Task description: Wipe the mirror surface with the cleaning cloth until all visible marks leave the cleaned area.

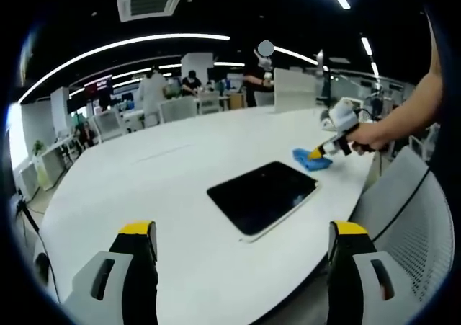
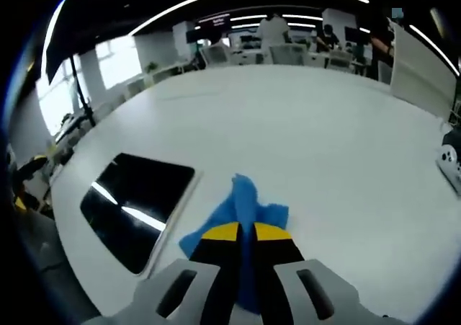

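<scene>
A dark rectangular mirror (image 1: 263,196) with a pale rim lies flat on the white table (image 1: 144,174). Beyond its far right corner sits a blue cleaning cloth (image 1: 312,159), with my right gripper (image 1: 317,153) shut on it and a hand behind it. My left gripper (image 1: 243,233) hovers open near the table's front edge, short of the mirror, nothing between its fingers. In the right gripper view the mirror (image 2: 133,205) lies to the left, reflecting ceiling lights. The blue cloth (image 2: 243,204) bunches up from between the closed yellow tips of my right gripper (image 2: 246,233).
A mesh-backed chair (image 1: 403,217) stands at the table's right edge. A white device (image 2: 451,163) rests on the table at the far right. Chairs, desks and several people fill the office beyond the table's far side. Broad bare tabletop lies left of the mirror.
</scene>
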